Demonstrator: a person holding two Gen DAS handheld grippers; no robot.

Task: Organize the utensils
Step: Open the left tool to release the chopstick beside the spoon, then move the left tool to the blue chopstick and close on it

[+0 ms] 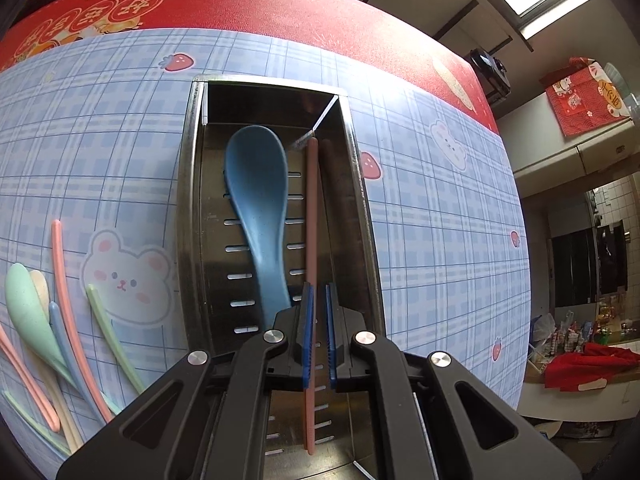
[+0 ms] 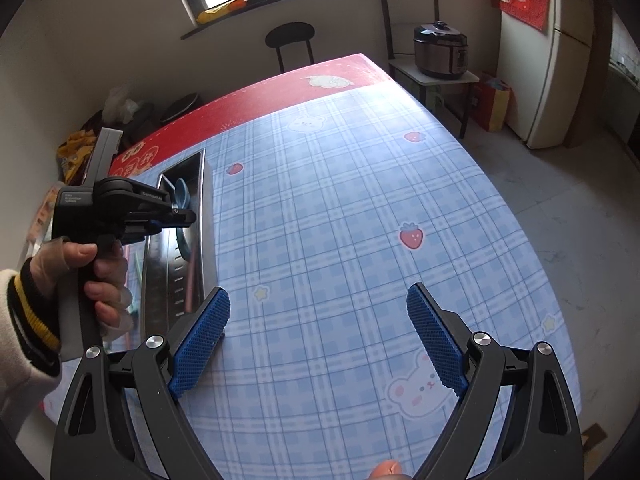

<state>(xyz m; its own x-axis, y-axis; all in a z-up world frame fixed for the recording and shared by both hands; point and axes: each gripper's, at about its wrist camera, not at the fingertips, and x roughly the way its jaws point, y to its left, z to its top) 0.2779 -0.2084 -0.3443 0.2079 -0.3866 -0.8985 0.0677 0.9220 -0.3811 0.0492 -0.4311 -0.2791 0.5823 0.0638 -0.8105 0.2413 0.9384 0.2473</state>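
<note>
Between the blue pads of our left claw [image 1: 319, 330] sits a slim pink chopstick [image 1: 311, 240], and the jaws are closed right onto it. That chopstick runs straight ahead of the claw, its far end lying down in the long stainless-steel tray with slotted floor [image 1: 188, 200], along the tray's right wall. Just left of the left claw's tips, inside the same tray, lies a dusty-blue plastic spoon [image 1: 256, 200], bowl pointing away from us. Well off to the left of the left claw, out on the blue plaid table [image 1: 440, 240] with its bear and strawberry print, we've got a loose bunch still waiting: a mint-green spoon [image 1: 28, 316] and several pastel chopsticks [image 1: 66, 320], pink, blue and green, fanned together. Over on our right claw [image 2: 318, 336], the jaws stand wide apart with nothing between them, hovering above bare table. To its left we see the steel tray [image 2: 210, 240] just beside its left finger, and a person's hand [image 2: 100, 276] gripping the other tool's handle.
</note>
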